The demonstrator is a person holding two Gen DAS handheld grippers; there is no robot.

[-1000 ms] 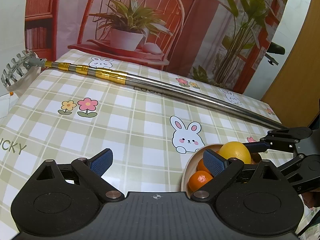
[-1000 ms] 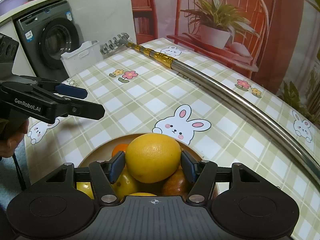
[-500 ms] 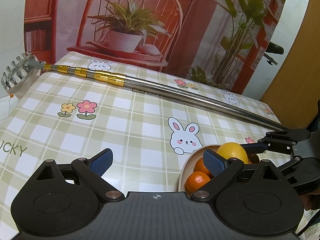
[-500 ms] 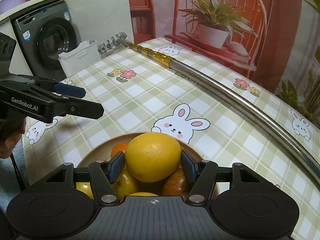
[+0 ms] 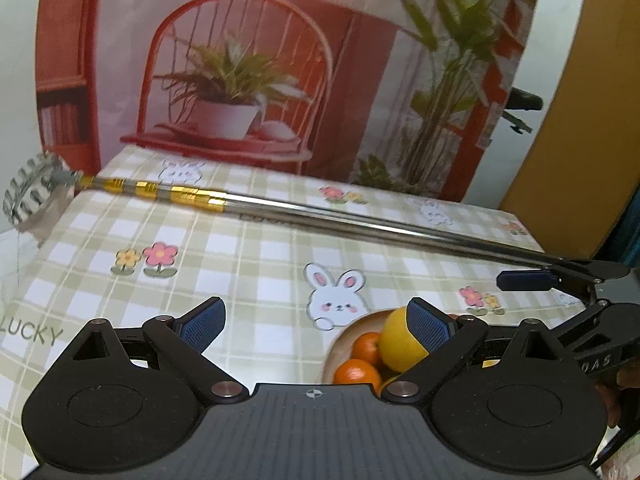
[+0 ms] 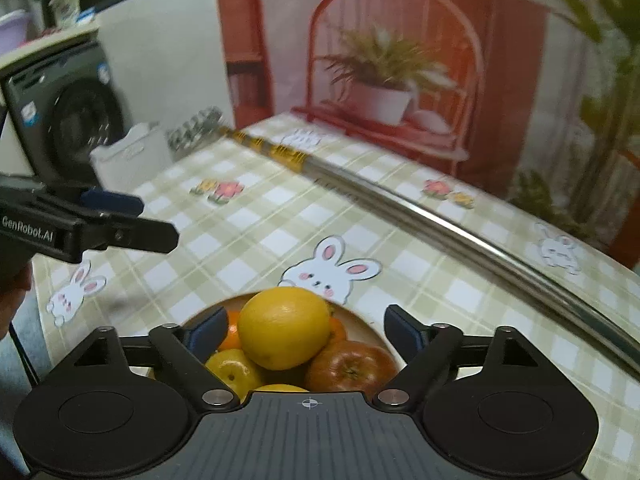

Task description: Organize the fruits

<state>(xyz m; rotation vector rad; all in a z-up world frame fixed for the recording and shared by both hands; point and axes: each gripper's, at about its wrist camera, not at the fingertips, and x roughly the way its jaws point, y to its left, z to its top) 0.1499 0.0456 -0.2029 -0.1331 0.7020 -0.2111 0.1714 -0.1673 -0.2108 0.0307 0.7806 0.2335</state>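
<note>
A table under a green-and-white checked cloth printed with rabbits and flowers fills the middle of both views. A long telescopic steel pole with gold bands lies across it from upper left to right edge, well clear of the fruit. At lower centre of the right wrist view sits the shallow tan bowl, heaped with a red apple, small oranges and yellow fruit, with a large yellow citrus on top.

The right gripper has just been opening: its blue pads stand wide on either side of the large citrus, apart from it, so the fruit rests on the pile by itself. This looks like the release step of placing. Next, I judge, the gripper should back straight away without nudging the citrus, which could roll off.

The left gripper hangs at the left of the bowl, jaws wide and empty. A washing machine stands at upper left, off the table.
</note>
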